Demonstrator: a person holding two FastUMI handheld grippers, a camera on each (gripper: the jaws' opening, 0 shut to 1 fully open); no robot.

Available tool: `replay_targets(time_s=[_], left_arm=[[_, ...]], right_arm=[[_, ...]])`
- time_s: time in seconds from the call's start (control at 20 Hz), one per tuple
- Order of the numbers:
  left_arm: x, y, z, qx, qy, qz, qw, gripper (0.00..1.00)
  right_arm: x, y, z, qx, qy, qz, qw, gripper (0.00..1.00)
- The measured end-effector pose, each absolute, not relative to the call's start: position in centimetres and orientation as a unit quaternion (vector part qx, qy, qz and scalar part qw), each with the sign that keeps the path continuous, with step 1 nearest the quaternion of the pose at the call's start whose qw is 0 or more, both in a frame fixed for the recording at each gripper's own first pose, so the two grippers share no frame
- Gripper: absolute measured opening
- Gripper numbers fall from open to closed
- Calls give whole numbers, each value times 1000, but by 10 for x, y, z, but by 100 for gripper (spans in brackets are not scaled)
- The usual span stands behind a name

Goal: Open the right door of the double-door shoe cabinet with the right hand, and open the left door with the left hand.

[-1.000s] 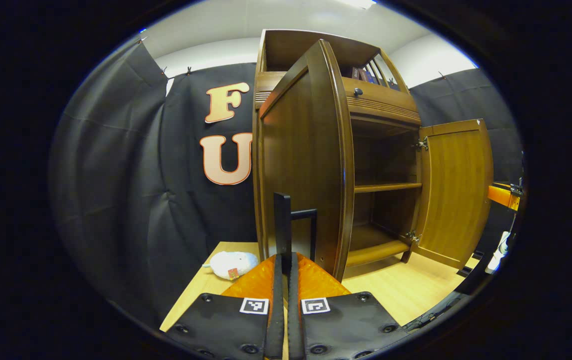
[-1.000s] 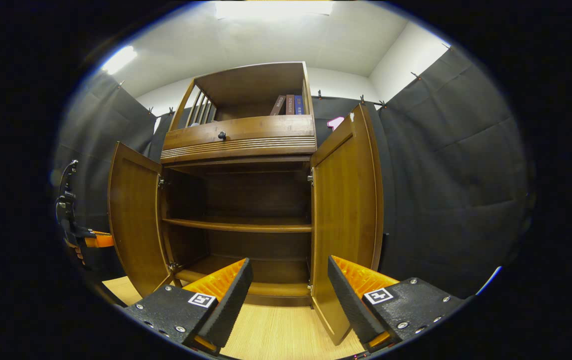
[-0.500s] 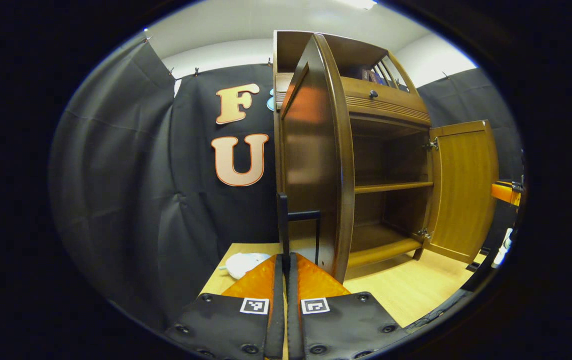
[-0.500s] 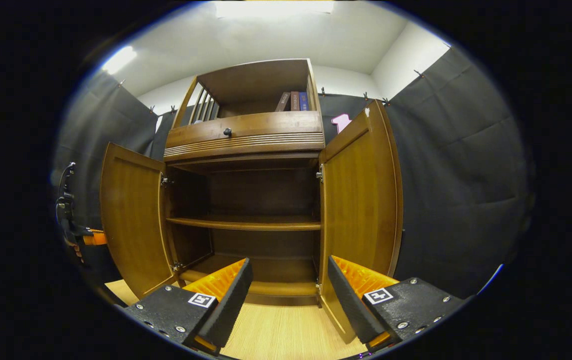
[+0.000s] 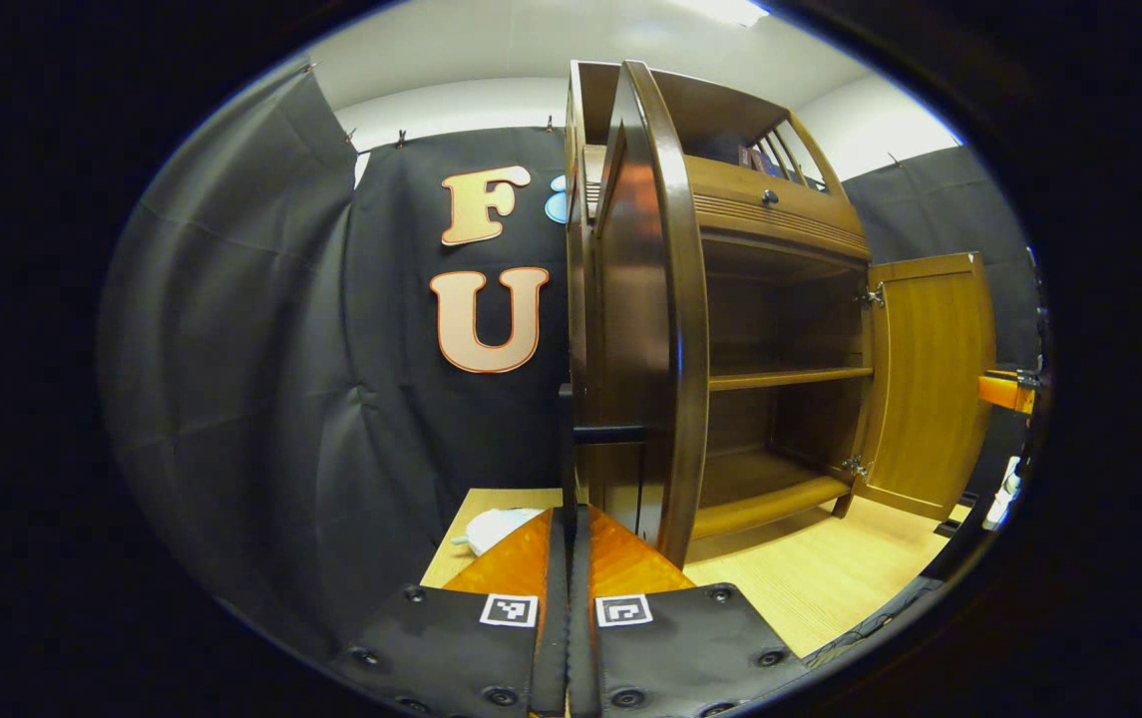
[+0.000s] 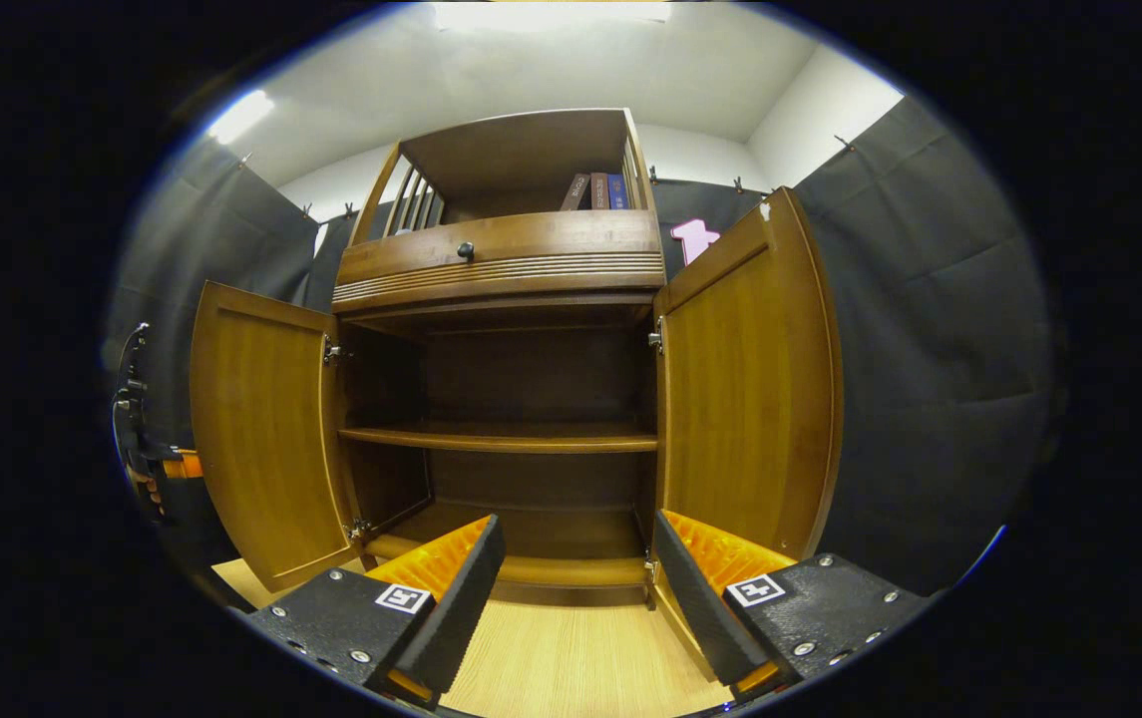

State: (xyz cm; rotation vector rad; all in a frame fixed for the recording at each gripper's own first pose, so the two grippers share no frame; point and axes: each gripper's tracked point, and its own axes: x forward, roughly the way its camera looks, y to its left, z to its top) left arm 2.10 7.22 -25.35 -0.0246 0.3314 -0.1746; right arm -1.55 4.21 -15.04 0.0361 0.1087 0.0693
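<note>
The brown shoe cabinet (image 6: 501, 269) stands with both doors swung out. In the left gripper view the left door (image 5: 645, 299) is seen almost edge-on. My left gripper (image 5: 569, 514) is shut on its black bar handle (image 5: 571, 439), which rises from between the fingers. The right door (image 5: 930, 379) hangs open at the far side. In the right gripper view my right gripper (image 6: 575, 558) is open and holds nothing, low in front of the cabinet's bottom shelf. There the left door (image 6: 261, 439) and right door (image 6: 750, 379) flank the bare shelves. The left gripper (image 6: 147, 459) shows beyond the left door.
A white soft toy (image 5: 491, 527) lies on the light wooden surface (image 6: 580, 668) left of the cabinet. A drawer with a dark knob (image 6: 466, 251) sits above the doors, with books (image 6: 598, 191) on the top shelf. Black cloth walls stand close on both sides.
The left door has swung further outward with my left gripper still shut on its handle. In the right gripper view the right door has also opened a little wider; that gripper stays open.
</note>
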Motion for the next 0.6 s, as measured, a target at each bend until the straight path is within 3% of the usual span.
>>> replay_targets(time_s=[0.3,0.6], left_arm=[[14,80,-245,-3,146,-101,984,8],[-9,96,-209,5,133,-38,990,10]], right_arm=[[-14,54,-148,26,53,45,997,93],[-18,54,-142,33,47,45,997,92]])
